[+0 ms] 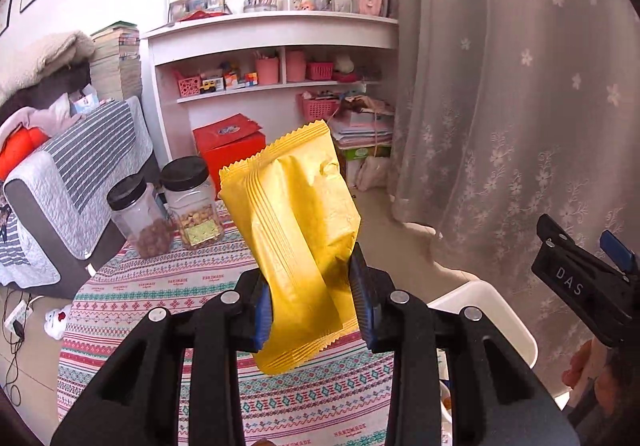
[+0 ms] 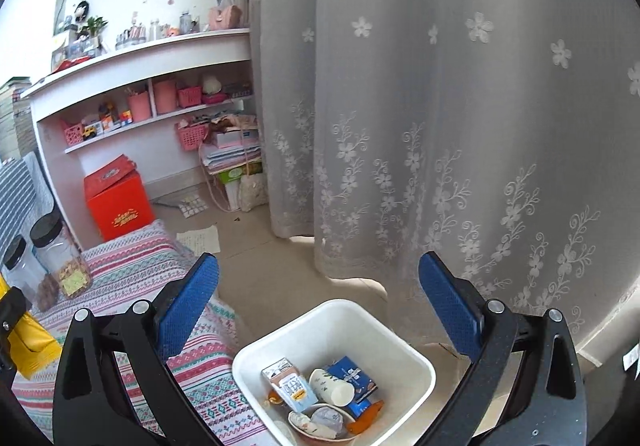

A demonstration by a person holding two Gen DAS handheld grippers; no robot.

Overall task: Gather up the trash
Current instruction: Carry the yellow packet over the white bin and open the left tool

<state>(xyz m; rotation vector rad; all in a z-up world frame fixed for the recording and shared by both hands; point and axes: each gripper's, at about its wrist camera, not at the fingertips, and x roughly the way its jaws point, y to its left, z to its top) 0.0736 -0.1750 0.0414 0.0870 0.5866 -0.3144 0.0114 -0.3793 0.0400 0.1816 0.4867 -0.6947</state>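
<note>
My left gripper (image 1: 314, 306) is shut on a yellow snack wrapper (image 1: 296, 230) and holds it upright above the table with the patterned cloth (image 1: 160, 286). The wrapper also shows at the left edge of the right wrist view (image 2: 28, 342). My right gripper (image 2: 318, 302) is open and empty, above a white trash bin (image 2: 416, 362) on the floor beside the table. The bin holds a small carton (image 2: 290, 382), a white cup (image 2: 332, 386), a blue packet (image 2: 352, 374) and other scraps. The bin's rim shows in the left wrist view (image 1: 492, 306), right of the wrapper. The right gripper shows there too (image 1: 580, 278).
Two black-lidded clear jars (image 1: 192, 201) (image 1: 136, 217) of snacks stand at the table's far edge. A red box (image 1: 228, 149) and white shelves (image 1: 272, 29) lie beyond. A lace curtain (image 2: 440, 125) hangs to the right, a sofa with a quilted cover (image 1: 72, 173) to the left.
</note>
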